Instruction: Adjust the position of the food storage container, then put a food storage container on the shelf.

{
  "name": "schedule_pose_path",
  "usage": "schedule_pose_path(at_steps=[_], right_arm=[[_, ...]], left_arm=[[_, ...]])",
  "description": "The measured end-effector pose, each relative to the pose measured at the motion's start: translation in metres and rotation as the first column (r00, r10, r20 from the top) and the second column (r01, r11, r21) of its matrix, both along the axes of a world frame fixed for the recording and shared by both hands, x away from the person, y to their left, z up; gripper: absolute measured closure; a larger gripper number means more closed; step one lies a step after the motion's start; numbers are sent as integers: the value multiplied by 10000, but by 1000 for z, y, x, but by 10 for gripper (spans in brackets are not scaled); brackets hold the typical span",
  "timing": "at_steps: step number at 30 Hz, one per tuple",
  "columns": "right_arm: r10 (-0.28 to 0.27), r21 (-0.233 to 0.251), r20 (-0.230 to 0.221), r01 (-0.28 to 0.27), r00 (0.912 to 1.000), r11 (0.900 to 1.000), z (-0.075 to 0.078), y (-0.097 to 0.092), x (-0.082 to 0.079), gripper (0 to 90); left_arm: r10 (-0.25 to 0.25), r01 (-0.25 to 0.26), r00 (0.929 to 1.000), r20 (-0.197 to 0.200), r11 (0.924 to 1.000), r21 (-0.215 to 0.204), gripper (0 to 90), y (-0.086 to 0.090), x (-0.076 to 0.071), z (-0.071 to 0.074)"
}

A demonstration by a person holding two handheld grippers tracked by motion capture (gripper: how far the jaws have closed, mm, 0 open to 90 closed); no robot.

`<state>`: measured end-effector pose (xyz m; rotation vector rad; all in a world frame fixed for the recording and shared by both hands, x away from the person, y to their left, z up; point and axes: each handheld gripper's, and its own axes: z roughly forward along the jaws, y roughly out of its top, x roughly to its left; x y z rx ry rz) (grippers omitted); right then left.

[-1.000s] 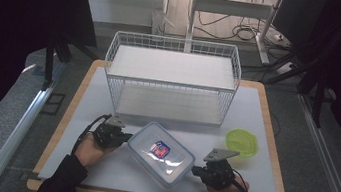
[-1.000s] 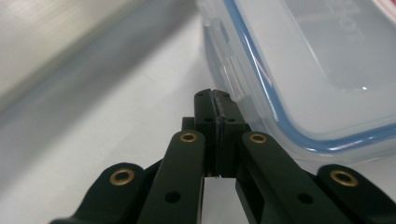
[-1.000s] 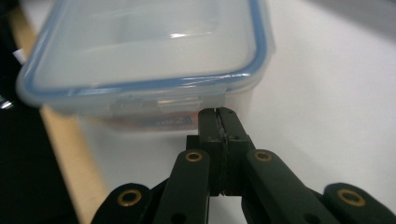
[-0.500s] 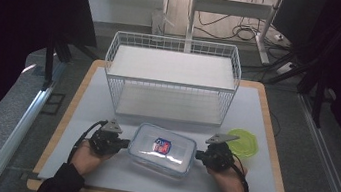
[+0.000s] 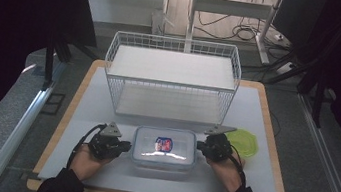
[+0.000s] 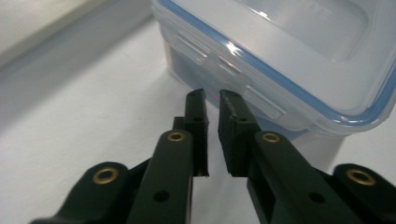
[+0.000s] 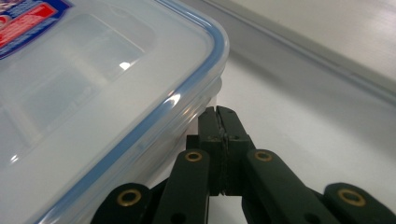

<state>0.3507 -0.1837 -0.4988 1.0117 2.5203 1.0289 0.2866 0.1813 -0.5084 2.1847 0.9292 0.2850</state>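
The box [image 5: 164, 147] sits between my two grippers. My left gripper [image 6: 212, 100] has its jaws a little apart, just opening, nothing inside; my right gripper [image 7: 218, 114] is together. Next I must squeeze both ends evenly to lift

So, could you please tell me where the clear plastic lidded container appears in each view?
High view: clear plastic lidded container near the table's front, centre, before the white wire basket.
Left gripper view: upper right.
Right gripper view: left half.
Shared landmark: the lid's blue seal.
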Motion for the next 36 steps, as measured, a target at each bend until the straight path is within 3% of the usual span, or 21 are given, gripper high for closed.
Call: schedule_pose_path(at_steps=[5,6,8,10,17,18,21,23,26,36], right_arm=[[3,-170,392,4,9992,9999,8,-11,-13,836],[60,-96,408,-56,9991,9999,9,-19,-20,810],[48,7,321,-49,9995,10000,10,-22,-23,793],[218,-79,456,-215,9987,9997,12,-27,-31,725],[197,165,612,-207,9979,9997,16,-32,-36,538],[168,266,641,-186,9978,9995,18,-33,-35,480],[182,386,724,-210,9972,9990,20,-32,-36,416],[161,413,746,-192,9971,9990,20,-32,-36,404],[232,576,707,-273,9972,9980,21,-32,-36,340],[488,741,733,-542,9961,9958,24,-26,-34,171]], left_arm=[[365,-373,9985,412,9991,190,724,9,-6,1],[538,-558,9969,573,9978,348,647,13,-9,0],[597,-626,9959,677,9972,416,614,15,-11,-1],[851,-896,9926,868,9948,481,476,20,-15,-2],[1165,-1177,9892,890,9930,88,196,23,-14,-4],[1093,-1103,9900,888,9939,58,176,23,-14,-4],[1067,-1061,9913,775,9943,-119,118,24,-13,-5],[980,-966,9920,792,9951,-214,112,24,-12,-6],[957,-951,9883,1186,9954,-101,94,24,-12,-6],[639,-597,9913,1151,9974,-398,68,23,-11,2]])
